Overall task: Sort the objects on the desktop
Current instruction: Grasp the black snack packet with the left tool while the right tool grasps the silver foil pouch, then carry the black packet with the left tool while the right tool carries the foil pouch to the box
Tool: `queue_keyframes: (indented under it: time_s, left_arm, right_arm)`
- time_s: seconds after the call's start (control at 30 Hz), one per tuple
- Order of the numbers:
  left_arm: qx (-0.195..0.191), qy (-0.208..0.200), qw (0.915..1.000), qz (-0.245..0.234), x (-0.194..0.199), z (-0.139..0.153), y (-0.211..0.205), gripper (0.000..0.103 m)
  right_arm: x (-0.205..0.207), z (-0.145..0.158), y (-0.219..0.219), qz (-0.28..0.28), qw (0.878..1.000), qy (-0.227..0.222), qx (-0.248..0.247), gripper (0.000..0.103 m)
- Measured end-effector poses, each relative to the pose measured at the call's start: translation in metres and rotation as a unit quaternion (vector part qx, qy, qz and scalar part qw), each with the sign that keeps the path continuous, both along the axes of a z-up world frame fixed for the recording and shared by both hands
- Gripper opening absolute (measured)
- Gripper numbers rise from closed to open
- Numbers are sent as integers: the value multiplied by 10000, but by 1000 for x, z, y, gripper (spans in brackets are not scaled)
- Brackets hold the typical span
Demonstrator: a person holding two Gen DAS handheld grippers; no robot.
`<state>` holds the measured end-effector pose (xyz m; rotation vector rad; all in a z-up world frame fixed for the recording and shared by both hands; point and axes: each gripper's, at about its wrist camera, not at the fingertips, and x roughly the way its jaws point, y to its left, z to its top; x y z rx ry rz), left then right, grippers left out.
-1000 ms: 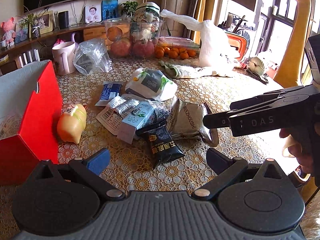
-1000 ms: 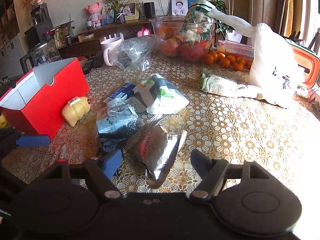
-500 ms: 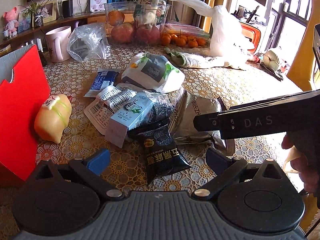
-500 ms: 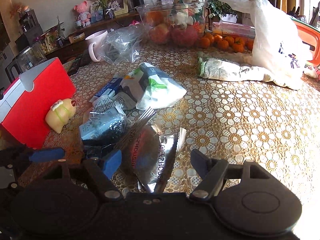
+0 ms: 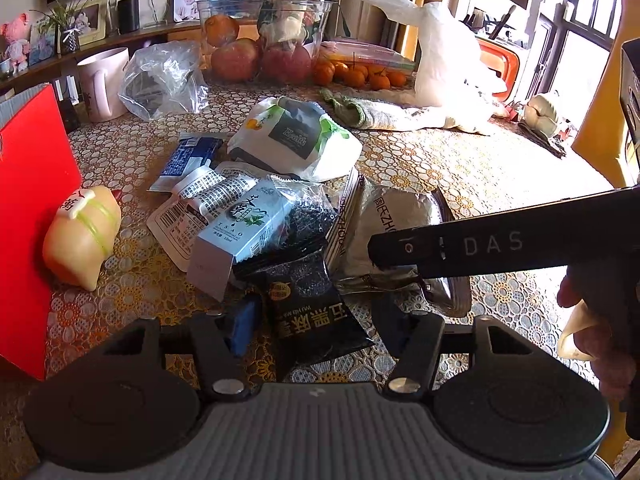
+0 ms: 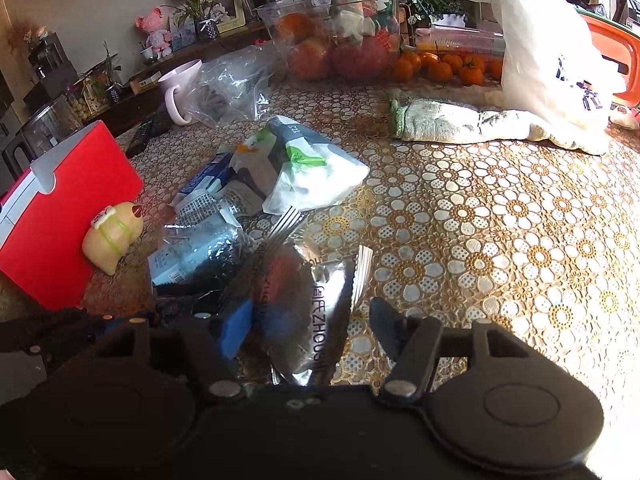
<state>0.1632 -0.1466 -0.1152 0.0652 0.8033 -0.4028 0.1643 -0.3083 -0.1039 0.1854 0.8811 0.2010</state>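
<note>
Two packets at once, one per hand. My left hand-held gripper [image 5: 314,326] is closing with the black sesame sachet [image 5: 316,320] between its fingers, but I see no pad pressing on it yet. My right hand-held gripper [image 6: 308,330] is closing around the near end of the silver foil pouch [image 6: 308,304], also with a gap showing on the right side. Both lie at the near edge of the heap on the counter [image 6: 500,240], the silver pouch just right of the black one.

To do this well, I judge each pinch should take only its own packet: the black sachet's far end is tucked under the pale blue carton [image 5: 240,236], so I'd draw it back gently rather than lift the whole pile. Foil is slippery, so a bite well in from the crimped edge seems wise.

Hard to tell: my own gripper bodies cover the packets' near ends, so contact underneath is unseen. Only one side of the red box [image 5: 32,220] shows, its inside hidden.
</note>
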Motion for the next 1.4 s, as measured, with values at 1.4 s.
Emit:
queue_keyframes:
  time_s: [1.4]
  left_arm:
    - [-282, -233, 9990, -268, -46, 48, 35, 34]
  right_arm:
    - [-72, 53, -9, -221, 9988, -424, 114, 38]
